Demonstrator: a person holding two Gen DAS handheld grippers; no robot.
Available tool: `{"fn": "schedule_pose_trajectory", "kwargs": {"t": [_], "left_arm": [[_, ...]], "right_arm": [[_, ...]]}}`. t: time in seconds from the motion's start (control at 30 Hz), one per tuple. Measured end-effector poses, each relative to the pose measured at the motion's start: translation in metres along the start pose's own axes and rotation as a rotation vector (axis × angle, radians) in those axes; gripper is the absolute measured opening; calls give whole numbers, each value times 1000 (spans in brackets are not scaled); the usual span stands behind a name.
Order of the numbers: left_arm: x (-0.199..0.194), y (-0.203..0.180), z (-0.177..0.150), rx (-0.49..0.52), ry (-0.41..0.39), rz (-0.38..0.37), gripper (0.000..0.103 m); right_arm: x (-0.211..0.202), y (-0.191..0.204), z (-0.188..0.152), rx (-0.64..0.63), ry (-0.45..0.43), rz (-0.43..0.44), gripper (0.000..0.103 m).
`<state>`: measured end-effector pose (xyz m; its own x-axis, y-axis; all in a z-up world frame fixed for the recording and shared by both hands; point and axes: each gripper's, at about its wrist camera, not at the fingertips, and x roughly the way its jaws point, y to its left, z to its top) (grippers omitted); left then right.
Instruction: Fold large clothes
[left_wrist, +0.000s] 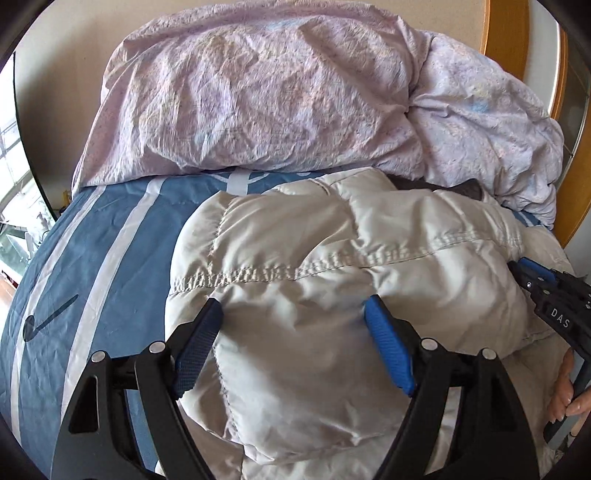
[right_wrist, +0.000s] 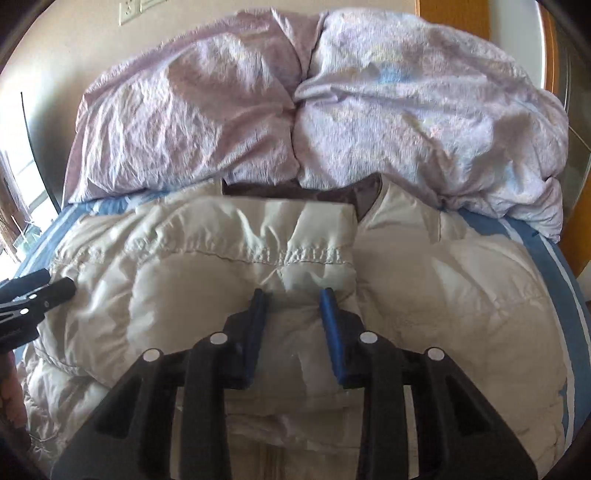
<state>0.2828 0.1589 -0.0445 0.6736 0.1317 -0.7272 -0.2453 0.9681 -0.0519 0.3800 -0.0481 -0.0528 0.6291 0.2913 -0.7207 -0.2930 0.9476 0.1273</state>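
Note:
A puffy cream quilted jacket (left_wrist: 332, 266) lies on the bed, with one part folded across its front (right_wrist: 236, 258). My left gripper (left_wrist: 294, 306) stands wide open over the jacket's left part, its blue pads (left_wrist: 388, 347) resting against the bulging fabric on either side without squeezing it. It also shows at the left edge of the right wrist view, as the left gripper (right_wrist: 55, 284). My right gripper (right_wrist: 293, 293) has its jaws narrow, tips sunk into the folded part with a small hump of fabric between them. The right gripper (left_wrist: 517, 267) also shows at the right edge of the left wrist view.
The bed has a blue sheet with white stripes (left_wrist: 103, 266). A crumpled lilac duvet (left_wrist: 258, 96) is heaped behind the jacket against the wall. A wooden headboard (left_wrist: 506, 33) stands at the back right. A person's hand (left_wrist: 565, 387) holds the right gripper's handle.

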Motion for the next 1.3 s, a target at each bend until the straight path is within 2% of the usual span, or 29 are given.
{"fn": "schedule_pose_trajectory", "kwargs": {"t": [0.17,0.5,0.6,0.63,0.67,0.73,0.8,0.9,0.97,1.1,1.17,1.3], "left_arm": [[12,3,-1,0,6,9,83],[38,-1,-2,15,53,33,101],[30,0,-3,22,51,38,101],[21,3,-6,19,44,31,101],[10,7,-9,11,29,6,101],[-16,17,-18,0,4,-63,101],[-42,31,-30,-7,-20,-103,101],[-70,59,-51,-33,4,-175,101],[-80,80,-66,-77,41,-242,101],[-98,113,-96,-173,97,-323,101],[-104,120,-111,-189,119,-349,101],[-112,129,-137,-215,162,-387,101]], "right_arm": [[11,-11,-13,48,17,36,31],[17,-21,-12,101,7,116,32],[9,-27,-10,88,15,181,38],[2,-32,-9,91,31,205,47],[-7,-39,-9,107,38,222,69],[-40,-63,-14,163,7,205,97],[-75,-93,-26,199,-30,260,97],[-114,-142,-51,259,-29,270,100],[-132,-173,-71,303,2,249,101],[-158,-228,-122,405,50,216,101],[-168,-255,-152,480,80,227,101],[-175,-283,-193,566,153,275,99]]}}
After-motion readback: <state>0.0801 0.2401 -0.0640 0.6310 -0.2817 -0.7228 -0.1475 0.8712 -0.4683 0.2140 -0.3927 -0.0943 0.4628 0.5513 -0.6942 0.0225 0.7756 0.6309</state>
